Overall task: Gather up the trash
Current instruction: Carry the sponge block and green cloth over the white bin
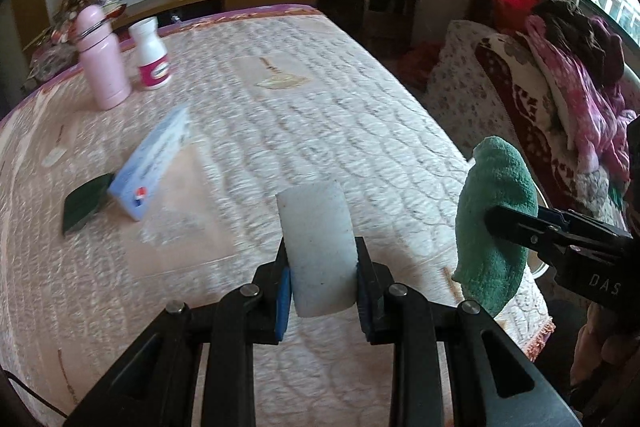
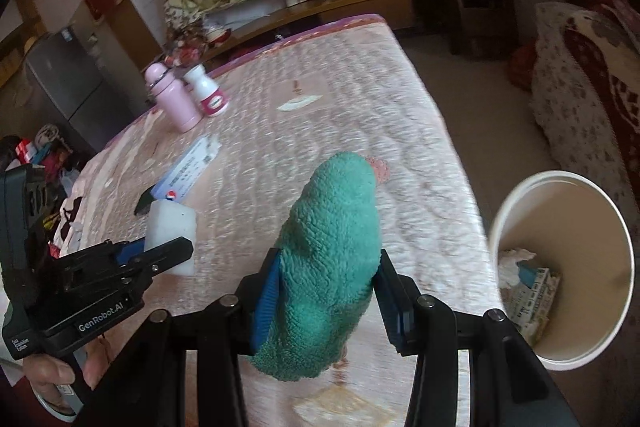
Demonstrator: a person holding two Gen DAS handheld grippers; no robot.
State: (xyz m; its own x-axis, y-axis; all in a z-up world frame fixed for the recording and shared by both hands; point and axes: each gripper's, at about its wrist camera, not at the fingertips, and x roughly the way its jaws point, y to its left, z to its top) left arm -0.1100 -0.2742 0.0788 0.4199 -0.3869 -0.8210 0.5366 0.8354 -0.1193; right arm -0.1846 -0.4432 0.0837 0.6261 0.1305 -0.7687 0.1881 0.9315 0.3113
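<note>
My left gripper (image 1: 322, 267) is shut on a white foam block (image 1: 318, 247) and holds it above the quilted bed; it also shows in the right wrist view (image 2: 170, 255) at the left, with the block (image 2: 172, 223). My right gripper (image 2: 326, 283) is shut on a green fuzzy sock (image 2: 332, 259), held above the bed's near right corner; in the left wrist view the sock (image 1: 494, 215) hangs at the right. A white bin (image 2: 520, 203) stands on the floor right of the bed with paper and a carton inside.
On the bed (image 1: 320, 87) lie a blue-white medicine box (image 1: 150, 167), a dark green flat piece (image 1: 82, 205), a pink flask (image 1: 102, 59) and a white pill bottle (image 1: 152, 55). A sofa piled with clothes (image 1: 560, 87) stands at the right.
</note>
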